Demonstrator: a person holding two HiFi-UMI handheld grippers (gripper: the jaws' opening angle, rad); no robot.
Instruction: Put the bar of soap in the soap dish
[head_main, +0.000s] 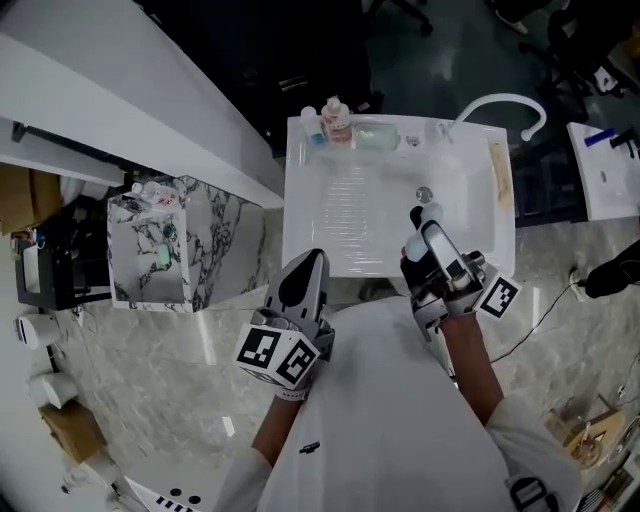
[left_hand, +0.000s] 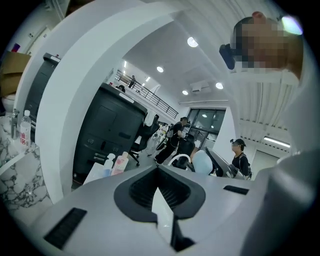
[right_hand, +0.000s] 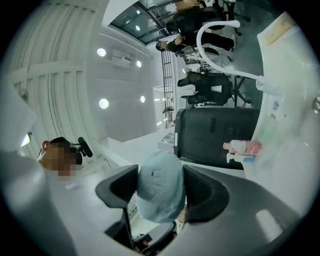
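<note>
Sink basin (head_main: 350, 215) open under right tongs (head_main: 425, 215); bottles (head_main: 335, 122), faucet (head_main: 500, 103) crowd back rim.

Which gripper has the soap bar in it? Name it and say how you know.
The right gripper: its jaws are clamped on the pale blue bar of soap. The left gripper has its jaws together, with nothing between them.

Head view: steeply down over sink (head_main: 340, 210). Left and right gripper views: low, tilted upward. All three share the bottles (head_main: 330, 122).
</note>
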